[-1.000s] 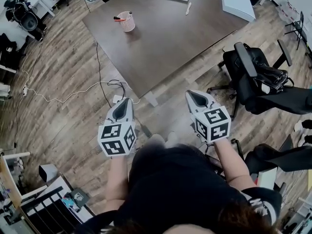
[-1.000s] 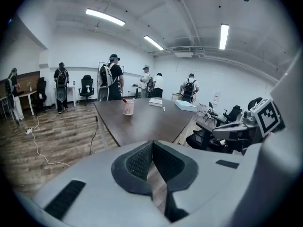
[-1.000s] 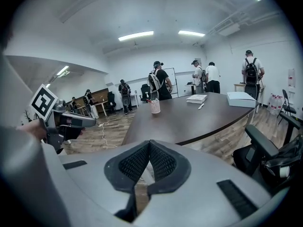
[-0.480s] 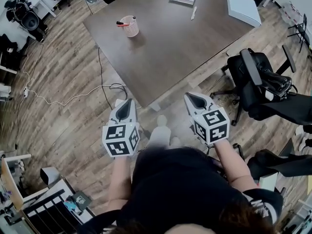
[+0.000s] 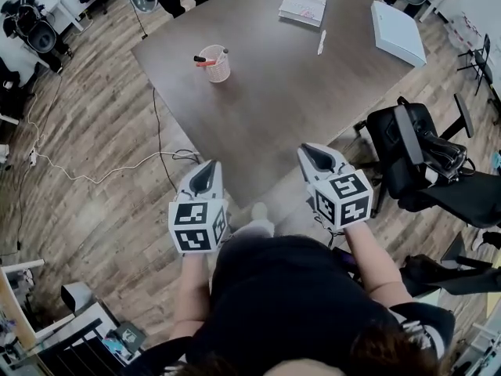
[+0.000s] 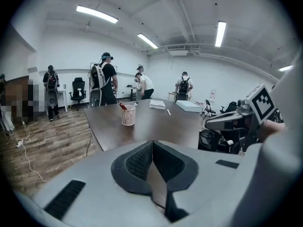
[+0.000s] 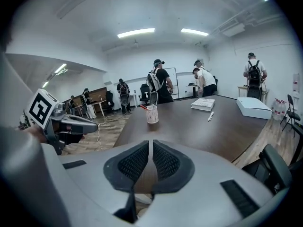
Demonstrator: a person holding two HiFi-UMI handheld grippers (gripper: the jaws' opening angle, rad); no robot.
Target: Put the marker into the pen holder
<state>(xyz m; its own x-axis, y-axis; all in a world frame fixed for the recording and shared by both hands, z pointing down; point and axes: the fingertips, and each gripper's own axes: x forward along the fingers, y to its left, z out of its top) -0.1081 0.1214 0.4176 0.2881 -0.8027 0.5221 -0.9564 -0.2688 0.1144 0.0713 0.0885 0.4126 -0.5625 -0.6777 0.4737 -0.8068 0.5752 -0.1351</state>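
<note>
Approach is judged the step in hand: left gripper (image 5: 206, 175) and right gripper (image 5: 315, 157) are held by the near corner of the bench (image 5: 266, 108), jaws of both closed on nothing. The marker (image 5: 321, 41) lies on the far right of the bench beside a book (image 5: 304, 5), well apart from the pen holder (image 5: 217, 64) at far left. Next, one pair of jaws would need to be opened and brought across to the marker.

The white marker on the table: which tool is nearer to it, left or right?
Right. In the head view the right tool is by the table's near edge, roughly in line with the white marker; the left tool is farther off to the side.
</note>
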